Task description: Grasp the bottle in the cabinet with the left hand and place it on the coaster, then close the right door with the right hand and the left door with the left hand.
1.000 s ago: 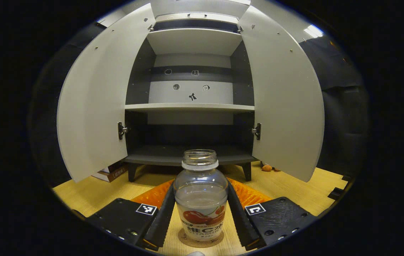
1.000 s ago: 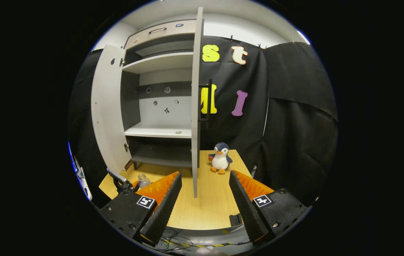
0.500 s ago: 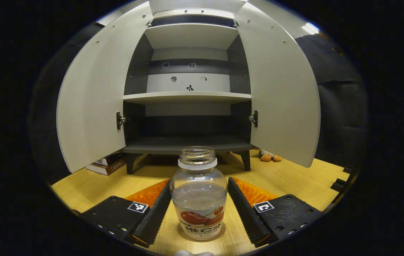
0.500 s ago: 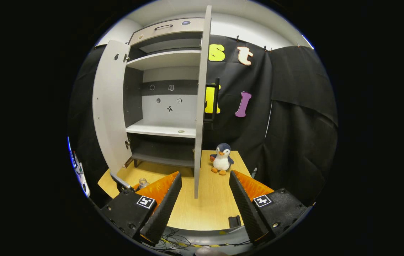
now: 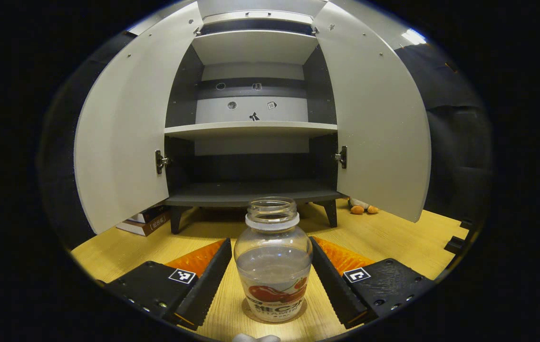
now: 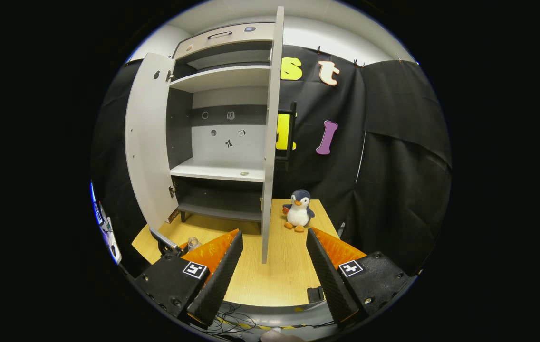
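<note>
One open-necked bottle stood on the round coaster in the left gripper view, so I had spread my left gripper clear of its sides; two cabinet doors gaped, one stack of books lay beneath. In the right gripper view, my right gripper waited spread and empty, lined up behind the right door, judged my next push; one toy penguin looked on.

Light wood-grain bench spans foreground. Black cloth wall hangs in folds behind, pale ceiling band above. Bright ceiling light at upper right in left gripper view. Stack of books on bench at left. Plush penguin upright on bench near cloth wall.
</note>
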`<control>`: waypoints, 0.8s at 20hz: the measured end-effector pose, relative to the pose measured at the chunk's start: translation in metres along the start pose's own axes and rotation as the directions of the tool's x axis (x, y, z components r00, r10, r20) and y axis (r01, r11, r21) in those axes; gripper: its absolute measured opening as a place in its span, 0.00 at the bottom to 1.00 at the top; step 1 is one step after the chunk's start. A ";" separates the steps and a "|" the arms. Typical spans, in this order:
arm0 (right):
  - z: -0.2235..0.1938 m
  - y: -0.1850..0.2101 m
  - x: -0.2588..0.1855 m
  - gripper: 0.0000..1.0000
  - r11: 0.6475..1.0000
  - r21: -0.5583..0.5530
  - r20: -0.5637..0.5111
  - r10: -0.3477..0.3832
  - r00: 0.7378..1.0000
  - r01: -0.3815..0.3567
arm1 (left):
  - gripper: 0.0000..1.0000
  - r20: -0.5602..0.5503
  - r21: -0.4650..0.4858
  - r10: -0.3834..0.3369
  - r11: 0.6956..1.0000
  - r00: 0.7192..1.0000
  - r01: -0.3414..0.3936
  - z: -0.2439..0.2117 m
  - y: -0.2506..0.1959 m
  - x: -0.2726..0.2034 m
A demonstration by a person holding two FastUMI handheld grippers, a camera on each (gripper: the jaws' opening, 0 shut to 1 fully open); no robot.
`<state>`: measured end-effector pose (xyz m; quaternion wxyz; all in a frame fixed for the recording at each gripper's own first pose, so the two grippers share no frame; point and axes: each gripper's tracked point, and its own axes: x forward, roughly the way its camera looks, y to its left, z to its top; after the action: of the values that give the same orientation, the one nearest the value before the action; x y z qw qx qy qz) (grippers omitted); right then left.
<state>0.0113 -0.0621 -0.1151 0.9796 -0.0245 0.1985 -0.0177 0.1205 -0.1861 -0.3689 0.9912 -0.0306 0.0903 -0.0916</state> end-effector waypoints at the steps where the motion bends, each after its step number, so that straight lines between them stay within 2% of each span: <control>1: -0.001 0.001 -0.001 0.83 1.000 0.005 -0.002 0.006 1.000 -0.006 | 0.96 0.001 0.005 -0.003 1.000 1.000 0.003 0.002 -0.001 -0.001; 7: 0.000 0.005 -0.004 0.83 0.999 0.027 0.006 0.024 1.000 -0.024 | 0.97 0.046 0.009 -0.023 1.000 0.999 0.022 0.050 -0.005 -0.002; 11: 0.013 0.001 -0.006 0.83 0.999 0.025 0.058 0.020 0.998 -0.022 | 0.96 0.089 0.023 -0.035 0.999 0.995 0.033 0.107 -0.004 -0.010; 16: 0.030 -0.003 -0.005 0.83 0.999 0.033 0.136 0.012 0.991 -0.016 | 0.96 0.089 0.004 -0.008 1.000 0.996 0.008 0.178 0.019 -0.040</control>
<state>0.0179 -0.0638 -0.0853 0.9912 -0.0078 0.1313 -0.0125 0.1185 -0.1524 -0.1886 0.9939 -0.0333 0.0456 -0.0942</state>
